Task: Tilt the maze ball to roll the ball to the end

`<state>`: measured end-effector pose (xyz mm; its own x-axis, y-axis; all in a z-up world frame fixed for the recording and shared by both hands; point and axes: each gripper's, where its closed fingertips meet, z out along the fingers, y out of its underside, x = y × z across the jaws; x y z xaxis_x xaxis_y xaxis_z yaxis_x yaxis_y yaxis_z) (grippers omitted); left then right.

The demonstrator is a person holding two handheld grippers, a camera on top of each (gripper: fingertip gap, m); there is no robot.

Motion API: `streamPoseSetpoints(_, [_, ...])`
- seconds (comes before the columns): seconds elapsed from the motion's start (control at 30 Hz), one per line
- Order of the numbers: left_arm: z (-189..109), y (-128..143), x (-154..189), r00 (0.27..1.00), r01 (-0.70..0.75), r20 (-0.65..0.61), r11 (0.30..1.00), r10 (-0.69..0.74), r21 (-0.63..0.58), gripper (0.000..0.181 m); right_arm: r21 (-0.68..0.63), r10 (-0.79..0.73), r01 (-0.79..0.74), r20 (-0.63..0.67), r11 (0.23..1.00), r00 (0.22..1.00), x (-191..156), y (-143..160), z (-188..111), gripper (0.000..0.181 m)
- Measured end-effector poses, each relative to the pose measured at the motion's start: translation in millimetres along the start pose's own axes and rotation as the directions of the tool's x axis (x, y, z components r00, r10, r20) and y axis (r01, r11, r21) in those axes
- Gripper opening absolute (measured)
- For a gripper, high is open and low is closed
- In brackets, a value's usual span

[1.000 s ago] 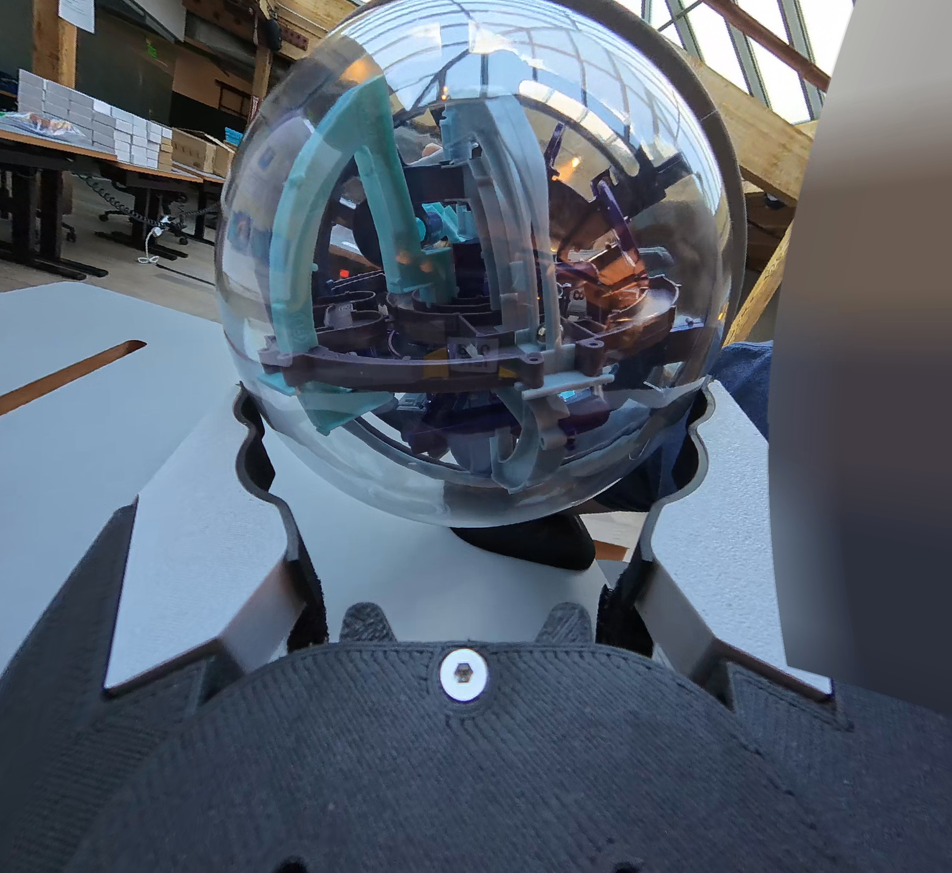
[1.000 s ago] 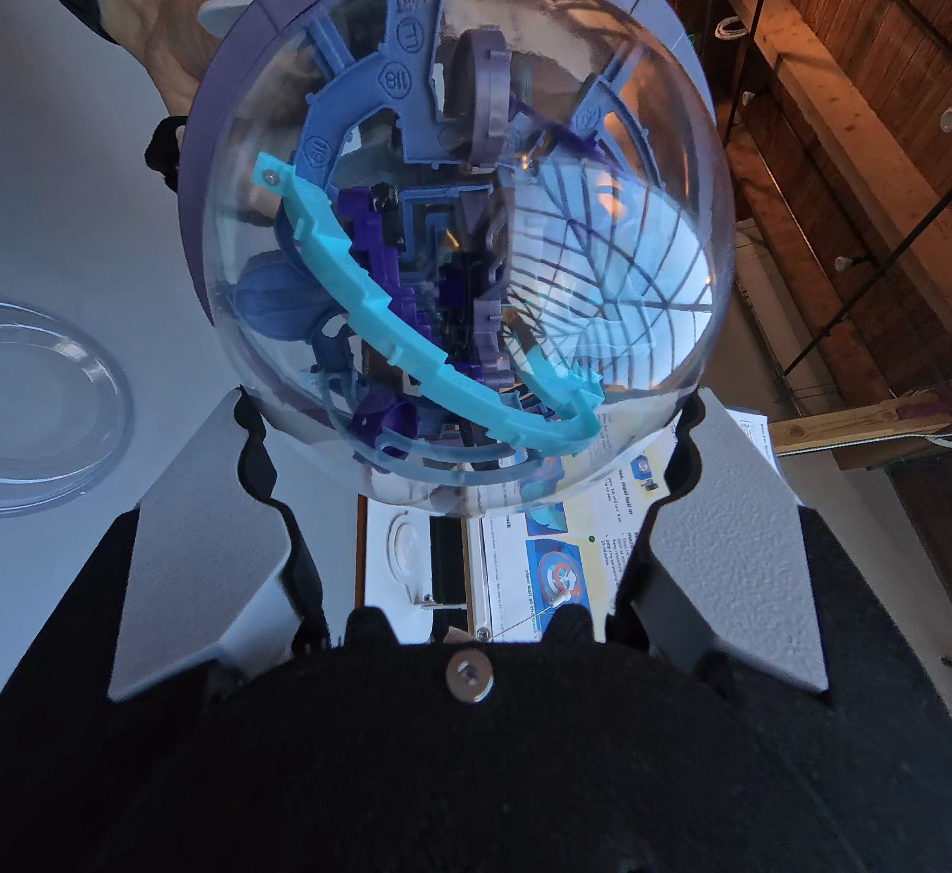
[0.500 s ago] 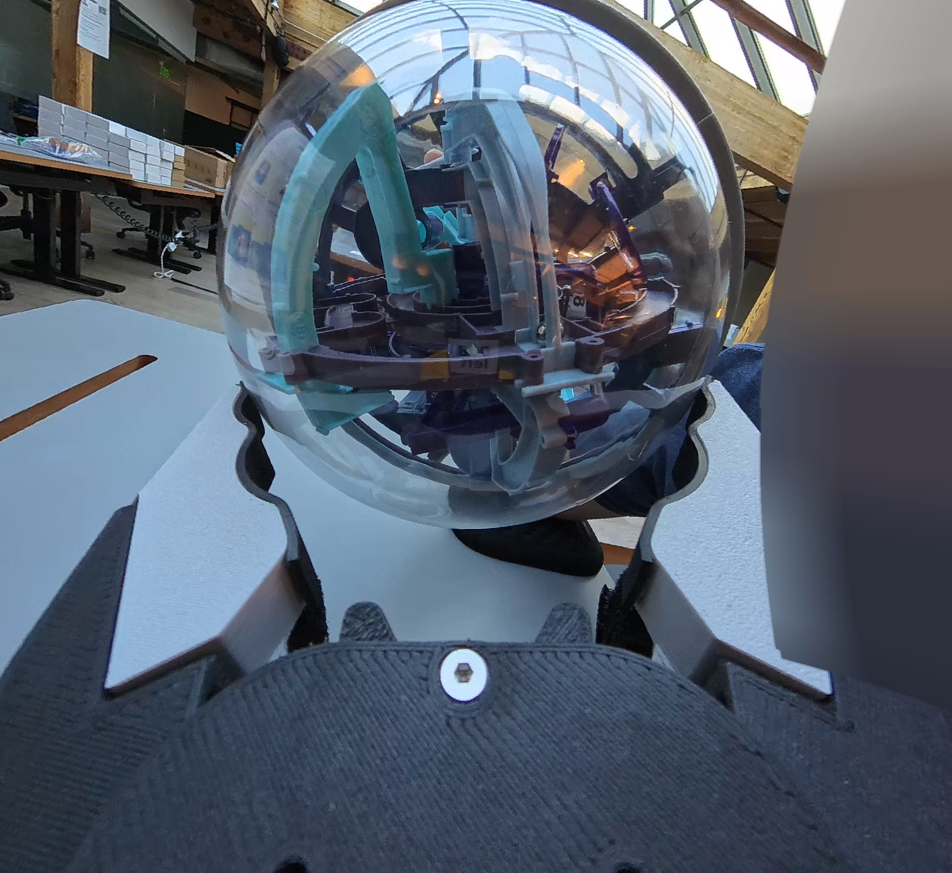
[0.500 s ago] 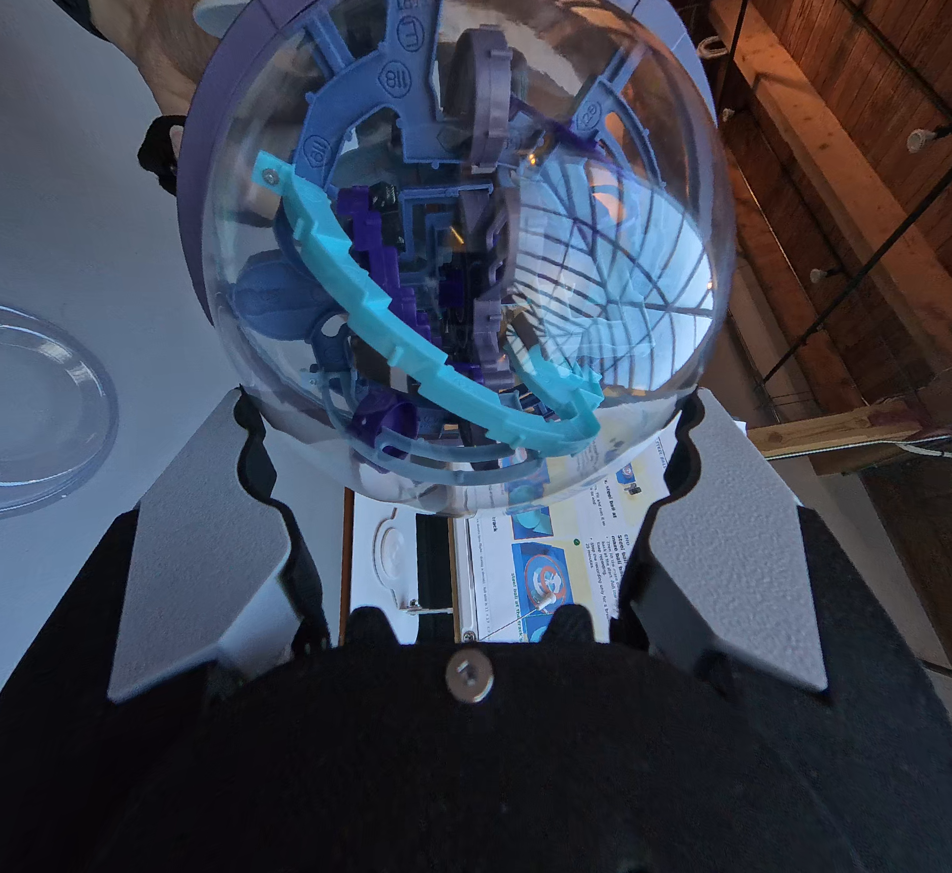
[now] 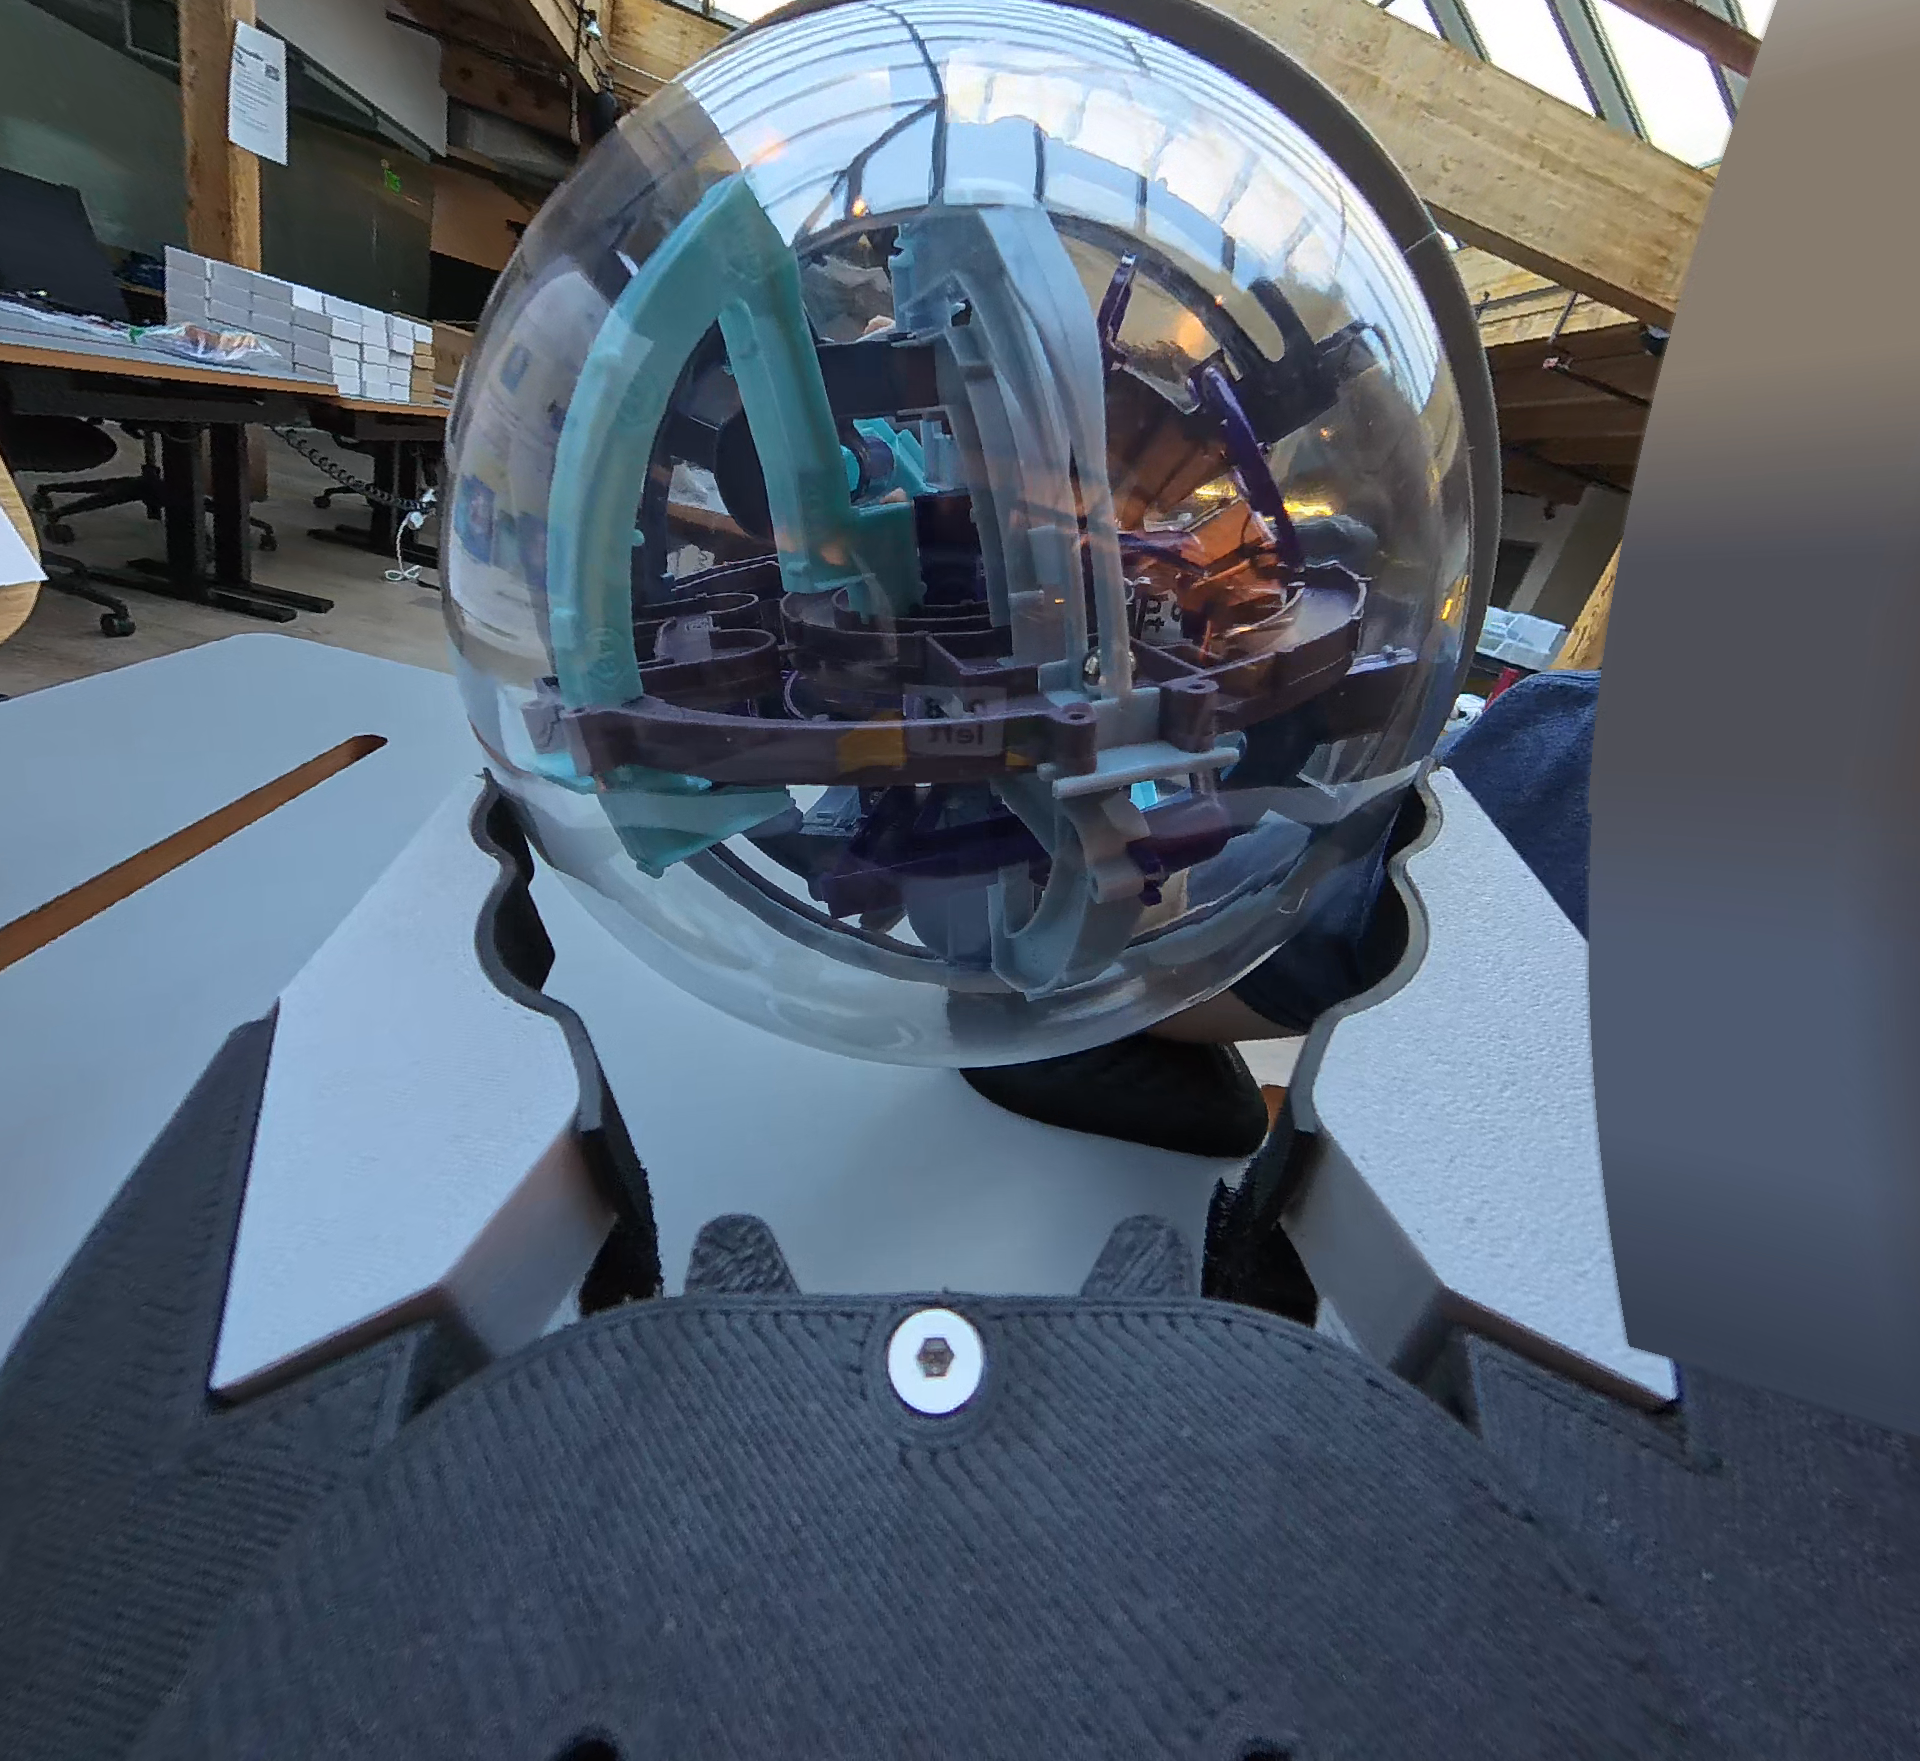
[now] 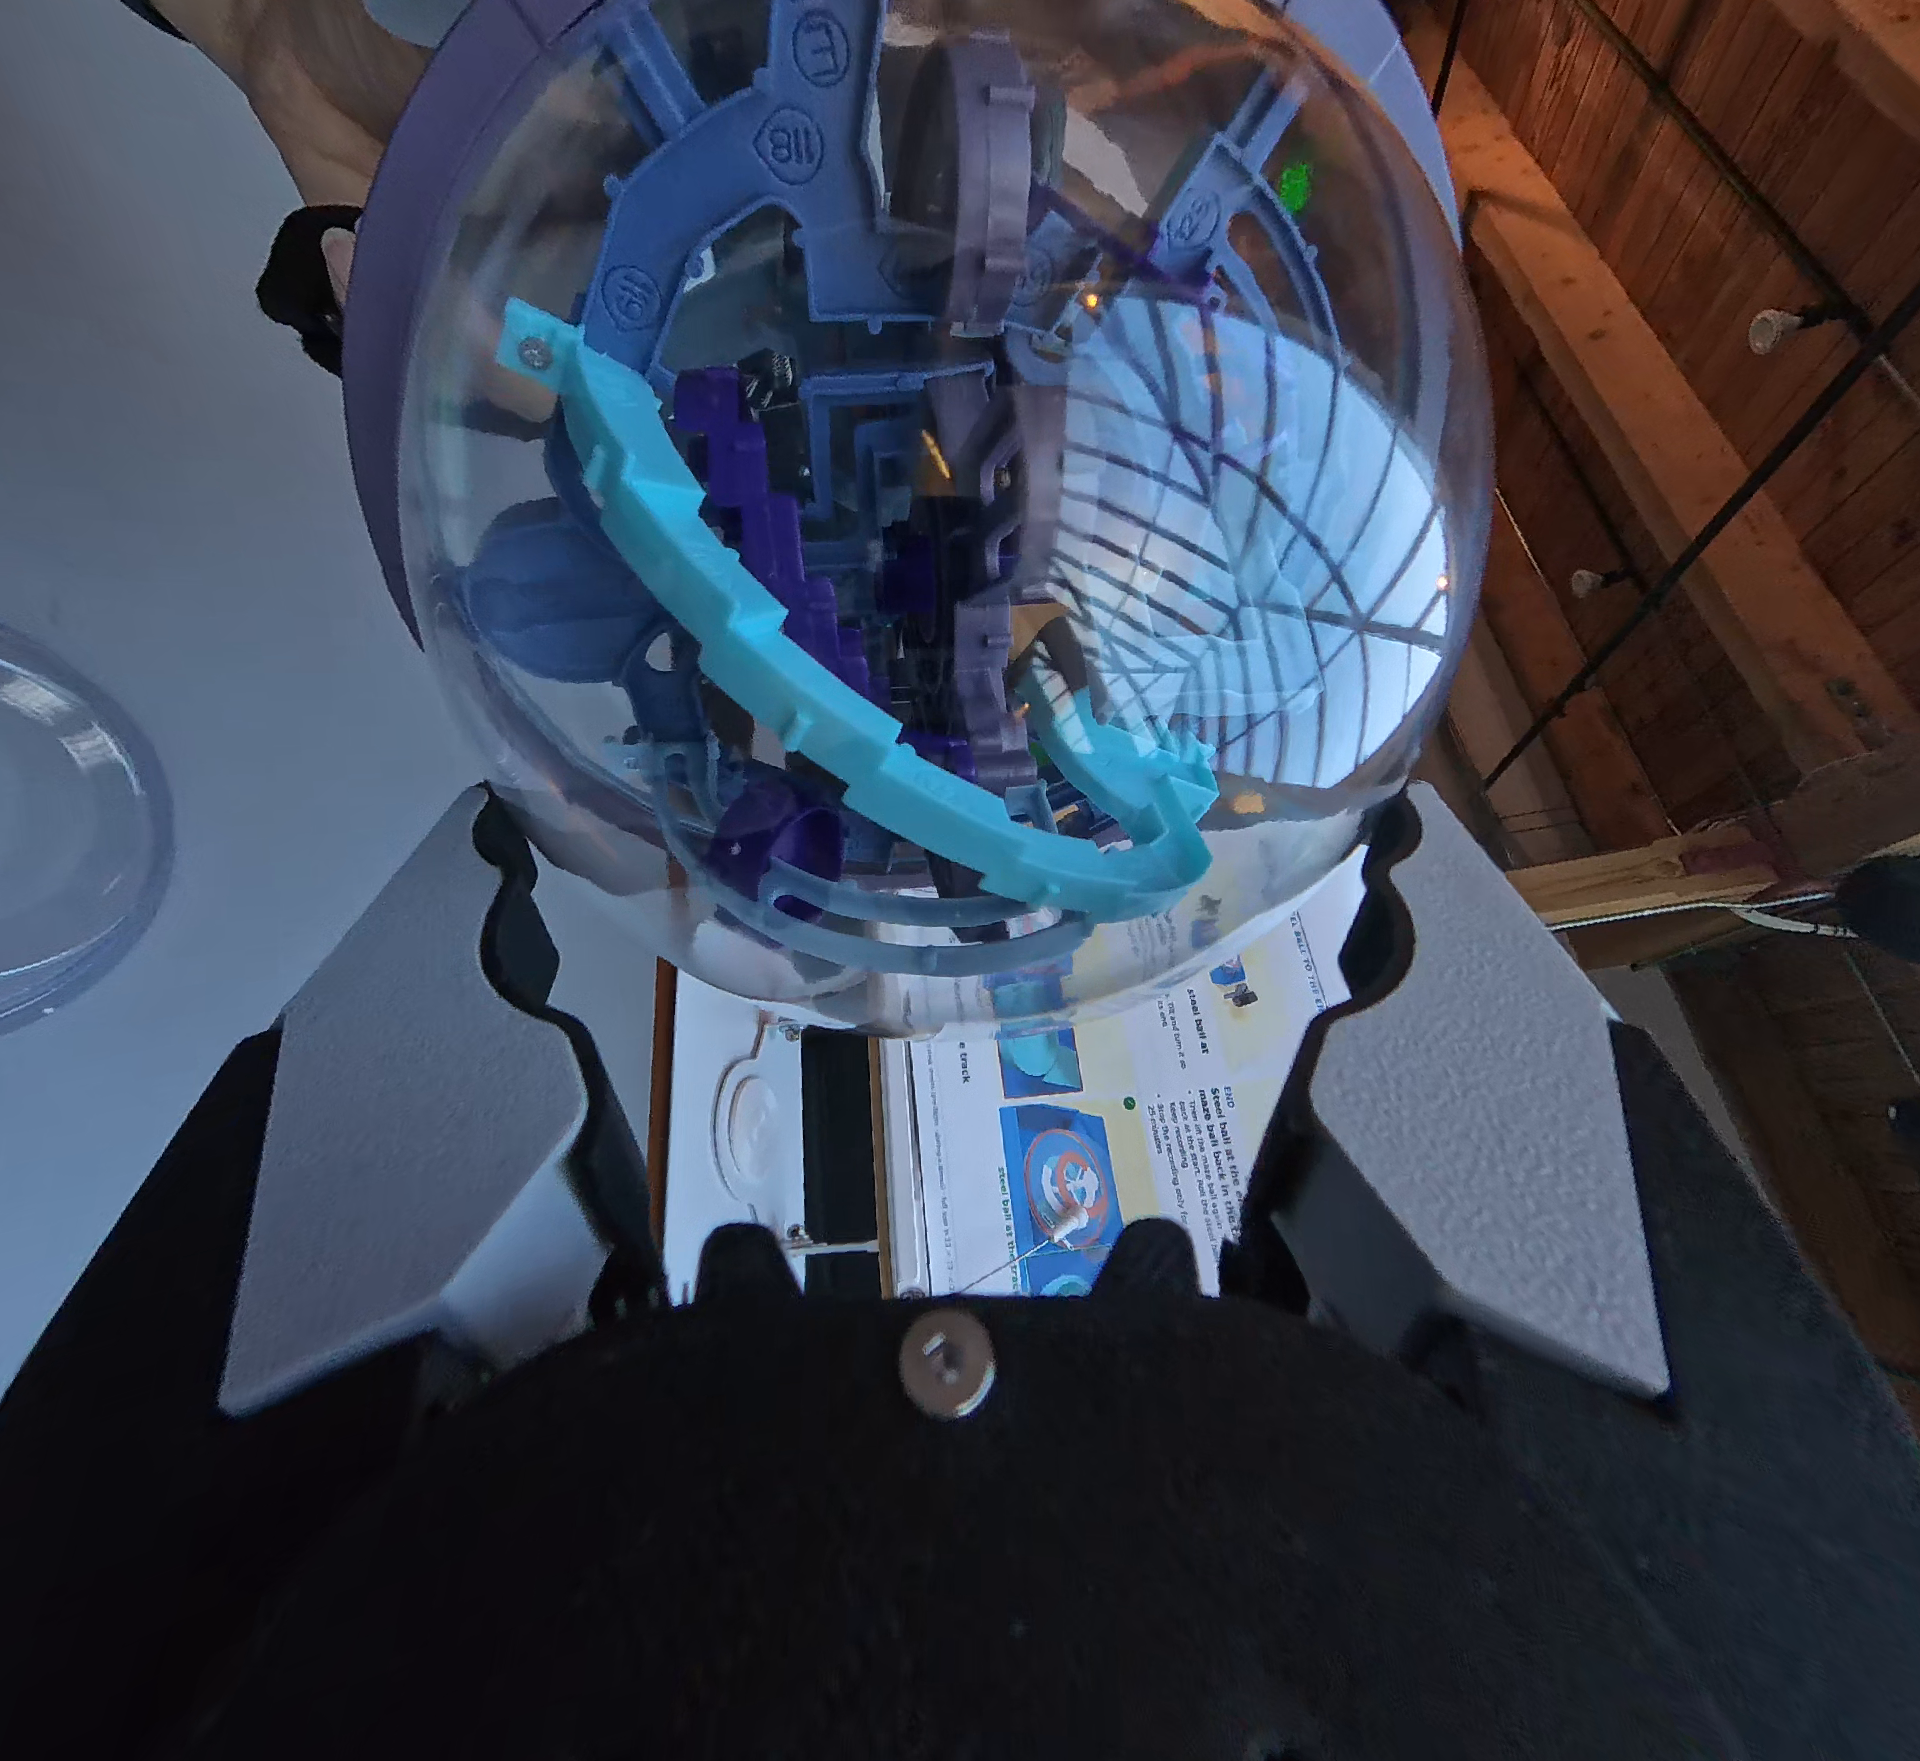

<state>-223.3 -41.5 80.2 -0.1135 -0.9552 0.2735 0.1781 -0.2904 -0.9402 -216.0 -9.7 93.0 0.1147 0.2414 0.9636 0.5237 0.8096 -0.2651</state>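
Note:
The maze ball [image 5: 956,506] is a clear sphere with teal, grey and dark purple tracks inside and a grey band around it. It is held above the white table [image 5: 156,776]. My left gripper [image 5: 956,797] is shut on its lower sides, and its grey fingers [image 5: 416,1036] press the shell. In the right wrist view the maze ball [image 6: 914,423] shows a cyan arc and blue numbered tracks, and my right gripper [image 6: 935,807] is shut on it the same way. A small shiny bead [image 5: 1091,667] sits on the brown track; I cannot tell if it is the steel ball.
A person's hand [image 6: 281,49] shows behind the sphere at the upper left. A clear dish [image 6: 62,828] lies on the table at the left. A printed instruction sheet [image 6: 1101,1140] lies under the sphere. Desks with stacked boxes [image 5: 291,329] stand far behind.
Both grippers keep their hold and have turned the sphere slightly. In the left view the background has shifted right and down. In the right view the dish has slid left.

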Motion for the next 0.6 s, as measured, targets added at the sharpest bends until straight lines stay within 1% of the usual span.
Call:
streamPoseSetpoints(0.17, [-1.5,-2.0,-0.3,1.000,-0.004,0.004,1.000,0.004,0.004,0.158,-0.001,0.003,-0.003,-0.012,1.000,1.000,0.9,-0.4,1.8,0.155])
streamPoseSetpoints(0.6, [-5.4,-5.9,3.1,0.995,-0.091,0.030,0.996,0.092,-0.025,0.158,0.015,-0.050,0.051,-0.081,0.999,0.995,4.9,-5.9,4.5,0.155])
